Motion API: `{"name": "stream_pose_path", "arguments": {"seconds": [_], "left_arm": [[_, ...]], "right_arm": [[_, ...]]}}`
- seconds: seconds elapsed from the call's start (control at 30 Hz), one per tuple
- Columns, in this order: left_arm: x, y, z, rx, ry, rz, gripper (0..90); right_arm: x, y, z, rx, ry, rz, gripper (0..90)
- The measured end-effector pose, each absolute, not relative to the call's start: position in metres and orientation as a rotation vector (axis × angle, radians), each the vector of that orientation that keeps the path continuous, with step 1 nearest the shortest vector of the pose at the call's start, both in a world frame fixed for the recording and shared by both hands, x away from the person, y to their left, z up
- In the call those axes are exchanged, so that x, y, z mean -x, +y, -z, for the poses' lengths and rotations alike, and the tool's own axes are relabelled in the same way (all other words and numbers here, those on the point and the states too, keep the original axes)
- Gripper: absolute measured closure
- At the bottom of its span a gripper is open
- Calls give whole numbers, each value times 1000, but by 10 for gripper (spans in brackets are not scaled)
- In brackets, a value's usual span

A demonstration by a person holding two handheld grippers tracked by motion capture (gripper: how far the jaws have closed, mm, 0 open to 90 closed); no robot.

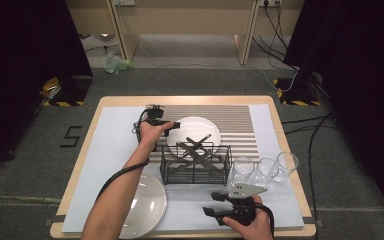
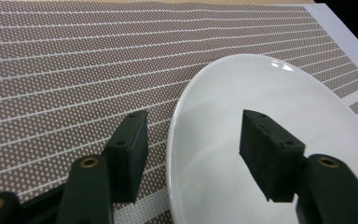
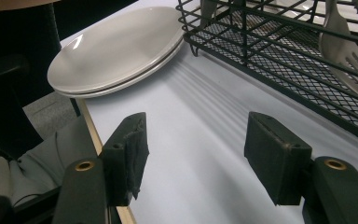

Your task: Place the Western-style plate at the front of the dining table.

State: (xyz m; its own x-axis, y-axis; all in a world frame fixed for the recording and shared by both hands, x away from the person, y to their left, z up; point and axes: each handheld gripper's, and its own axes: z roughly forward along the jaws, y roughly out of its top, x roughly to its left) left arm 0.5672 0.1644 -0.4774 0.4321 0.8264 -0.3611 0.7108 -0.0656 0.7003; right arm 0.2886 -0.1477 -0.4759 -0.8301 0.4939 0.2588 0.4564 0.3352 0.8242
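Two plates (image 1: 142,206) sit stacked at the near left corner of the worktop (image 1: 275,112). My left claw (image 2: 193,154) stands wide open astride the rim of a single white plate (image 2: 270,140), gripping nothing; that plate lies on the striped mat (image 2: 74,70) toward the far edge. Beside it stands the wire basket (image 1: 196,165). My right claw (image 3: 196,156) hangs wide open and empty by the near edge.

Grey carpet floor (image 1: 190,82) surrounds the table (image 1: 80,165); black curtains (image 1: 25,45) at 9 and 3 o'clock, pale wooden furniture (image 1: 185,20) at 12, cables (image 1: 305,125) trailing at 3.
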Motion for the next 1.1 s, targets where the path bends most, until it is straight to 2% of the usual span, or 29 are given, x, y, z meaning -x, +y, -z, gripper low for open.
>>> {"name": "stream_pose_path", "arguments": {"seconds": [0.27, 1.1], "left_arm": [[-559, 174, 464, -1781, 1316, -218, 292], [-515, 194, 436, -1793, 1226, -343, 288]], "right_arm": [[-289, -147, 476, -906, 2537, -1540, 396], [-290, -147, 476, -907, 2530, -1529, 395]]}}
